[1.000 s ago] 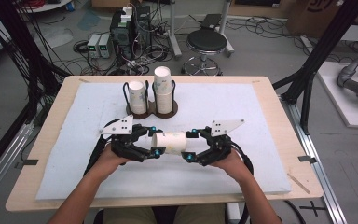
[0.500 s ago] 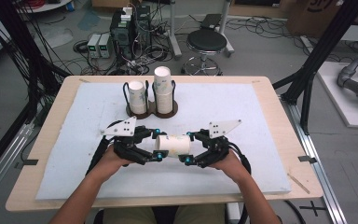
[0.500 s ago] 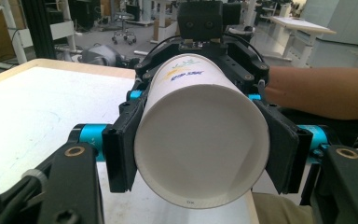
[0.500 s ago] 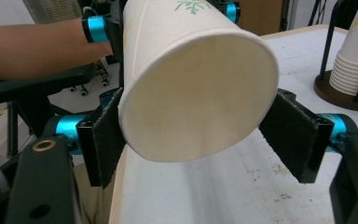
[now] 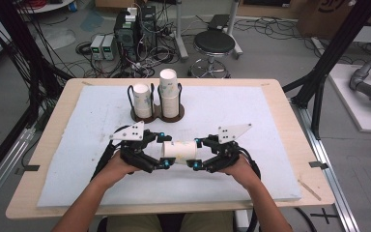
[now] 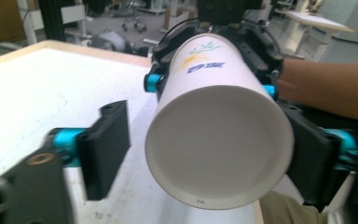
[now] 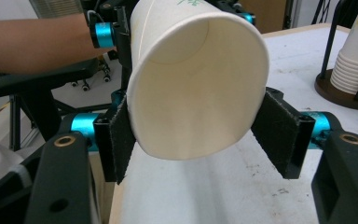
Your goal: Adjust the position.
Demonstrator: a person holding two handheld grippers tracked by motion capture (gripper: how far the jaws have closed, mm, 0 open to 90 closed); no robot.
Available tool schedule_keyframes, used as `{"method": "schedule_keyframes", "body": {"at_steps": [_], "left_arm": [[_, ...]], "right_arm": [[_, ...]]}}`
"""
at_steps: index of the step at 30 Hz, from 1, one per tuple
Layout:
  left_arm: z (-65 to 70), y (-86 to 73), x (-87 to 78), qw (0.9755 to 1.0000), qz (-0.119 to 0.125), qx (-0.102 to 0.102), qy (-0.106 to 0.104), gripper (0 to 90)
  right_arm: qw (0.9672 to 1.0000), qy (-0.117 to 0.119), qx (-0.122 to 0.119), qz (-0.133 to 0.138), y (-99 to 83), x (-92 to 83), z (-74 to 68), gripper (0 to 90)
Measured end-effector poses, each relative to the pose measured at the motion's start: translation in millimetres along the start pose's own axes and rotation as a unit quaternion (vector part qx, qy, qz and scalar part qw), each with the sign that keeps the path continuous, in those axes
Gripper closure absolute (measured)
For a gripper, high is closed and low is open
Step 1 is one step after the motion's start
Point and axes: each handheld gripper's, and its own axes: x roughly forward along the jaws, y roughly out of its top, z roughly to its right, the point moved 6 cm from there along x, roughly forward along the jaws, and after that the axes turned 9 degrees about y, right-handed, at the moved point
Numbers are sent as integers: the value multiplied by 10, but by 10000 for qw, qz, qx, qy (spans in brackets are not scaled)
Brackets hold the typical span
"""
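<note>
A paper cup point(image 5: 179, 151) is held on its side just above the worktop point(image 5: 251, 121), near the front edge and between the two hands; it is spanned end to end by the left tongs point(image 5: 164, 151) and the right tongs point(image 5: 195, 153).

The left tongs have just been opening; in the left gripper view the cup's end point(image 6: 219, 144) lies between the jaws, but one pad point(image 6: 106, 147) stands clear of the wall, so nothing is gripped there. The right tongs have just been closing; in the right gripper view the cup's open mouth point(image 7: 196, 88) is pinched between the pads point(image 7: 121, 135) and its rim is pressed out of round, so the cup is judged to be carried by this side alone.

The cup is to be treated as very light, thin-walled and easily crushed; the mouth gives way under little force, as the squashed rim shows. The waxy wall may also slip between the pads. A firmer hold is likely to be had near the base, where the wall is stiffened by the bottom, or lightly across the rolled rim; only gentle closing is called for.

Well behind, a holder point(image 5: 157, 116) with two stacks point(image 5: 170, 92) of like cups stands upright on the worktop.
</note>
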Motion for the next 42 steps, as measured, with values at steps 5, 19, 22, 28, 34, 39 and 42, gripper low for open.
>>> {"method": "schedule_keyframes", "body": {"at_steps": [5, 19, 22, 28, 34, 39, 42], "left_arm": [[-1, 0, -36, 9997, -210, 90, 100, 155], [-87, 114, -162, 9956, -752, 385, 397, 157], [-91, 130, -178, 9948, -833, 425, 397, 158], [-94, 122, -154, 9916, -1092, 526, 445, 158], [-102, 98, -112, 9886, -1302, 625, 434, 168], [-100, 77, -71, 9853, -1497, 698, 436, 172], [-88, 65, -40, 9838, -1589, 730, 401, 179]], "right_arm": [[9997, -125, 18, -231, 8, -31, 14, 347], [9904, -384, -123, -1320, 247, -82, 89, 346], [9864, -440, -179, -1572, 302, -81, 89, 346], [9772, -528, -286, -2035, 384, -66, 111, 345], [9656, -523, -395, -2517, 428, 6, 127, 345], [9549, -528, -496, -2880, 470, 72, 113, 345], [9459, -560, -581, -3143, 503, 108, 106, 345]]}}
